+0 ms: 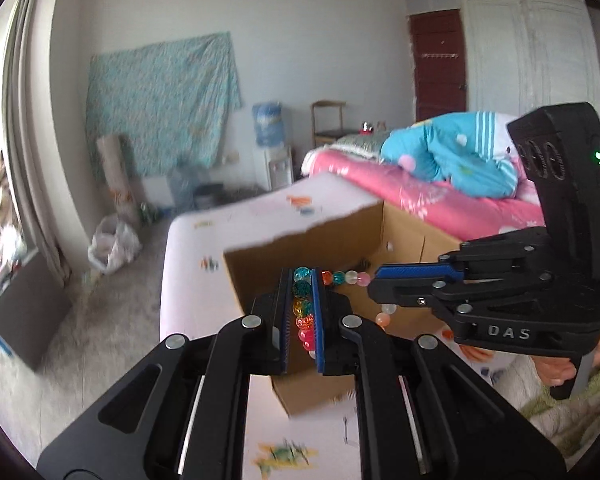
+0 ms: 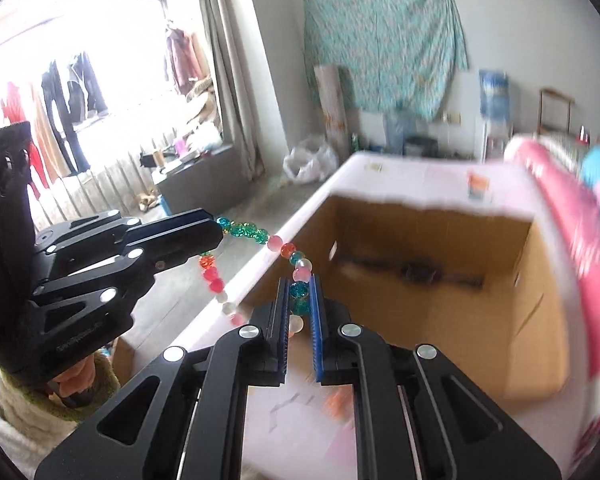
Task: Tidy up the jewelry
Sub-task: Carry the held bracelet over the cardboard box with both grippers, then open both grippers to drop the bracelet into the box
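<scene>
Left to right: left gripper [image 1: 301, 280] is clamped on the bead bracelet [image 1: 303, 309], jaws nearly closed with a column of teal, amber, orange and pink beads pinched between the blue pads [image 1: 319, 320]. Bracelet strand runs from there to the right gripper [image 1: 374, 280], which comes in from the right in the left wrist view, jaws pressed together on the pale pink end of the strand. A few loose beads droop below between the two grippers

Right wrist view confirms it: right gripper [image 2: 300, 280] grips teal and frosted white beads of the bracelet [image 2: 260, 236], left gripper [image 2: 220, 236] holds the other end at left, strand sags between them, a second run of red and pink beads hangs under the left one

Bracelet is held up in the air between both grippers, stretched in front of and just above the near edge of the open cardboard box [image 2: 440, 308]. Box sits on a pink-white table [image 2: 400, 168] with cartoon prints, something dark lies on the box floor, too blurred to identify. Pink bed [image 1: 420, 196] beside the box on the right

Both views are motion-blurred
</scene>
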`<state>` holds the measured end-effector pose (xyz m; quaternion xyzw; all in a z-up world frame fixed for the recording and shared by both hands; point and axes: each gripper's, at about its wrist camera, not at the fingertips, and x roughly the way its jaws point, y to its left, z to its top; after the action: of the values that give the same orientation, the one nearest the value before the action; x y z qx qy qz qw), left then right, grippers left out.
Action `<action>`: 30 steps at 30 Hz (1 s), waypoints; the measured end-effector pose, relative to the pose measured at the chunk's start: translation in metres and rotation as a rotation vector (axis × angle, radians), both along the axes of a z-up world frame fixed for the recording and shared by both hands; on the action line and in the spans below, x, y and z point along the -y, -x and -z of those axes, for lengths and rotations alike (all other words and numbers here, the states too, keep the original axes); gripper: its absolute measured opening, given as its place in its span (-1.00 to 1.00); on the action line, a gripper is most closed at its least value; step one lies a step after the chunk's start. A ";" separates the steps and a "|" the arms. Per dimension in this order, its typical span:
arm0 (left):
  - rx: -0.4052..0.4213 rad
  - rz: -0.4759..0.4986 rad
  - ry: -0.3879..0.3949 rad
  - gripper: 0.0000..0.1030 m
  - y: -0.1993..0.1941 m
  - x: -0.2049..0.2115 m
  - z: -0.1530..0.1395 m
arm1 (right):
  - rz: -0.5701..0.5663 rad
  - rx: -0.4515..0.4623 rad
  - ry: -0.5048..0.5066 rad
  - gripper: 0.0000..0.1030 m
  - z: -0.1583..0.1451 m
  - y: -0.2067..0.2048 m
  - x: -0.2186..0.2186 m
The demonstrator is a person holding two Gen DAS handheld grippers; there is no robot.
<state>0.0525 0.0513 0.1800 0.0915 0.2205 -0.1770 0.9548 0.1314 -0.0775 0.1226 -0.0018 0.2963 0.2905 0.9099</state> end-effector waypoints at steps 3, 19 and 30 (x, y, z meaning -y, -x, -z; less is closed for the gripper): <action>-0.043 0.037 0.004 -0.83 -0.040 0.010 0.000 | -0.002 -0.051 0.023 -0.81 -0.008 -0.046 0.002; -0.460 0.032 -0.198 -0.82 -0.147 0.024 0.102 | -0.041 -0.693 0.209 -0.80 0.119 -0.183 -0.033; -0.431 -0.005 -0.125 -0.65 -0.141 0.010 0.084 | -0.043 -0.643 0.112 -0.59 0.105 -0.177 -0.025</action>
<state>0.1934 0.0411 0.0957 0.1099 0.4303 -0.1762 0.8785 0.3081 -0.0522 0.0174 0.0339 0.5837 0.2785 0.7620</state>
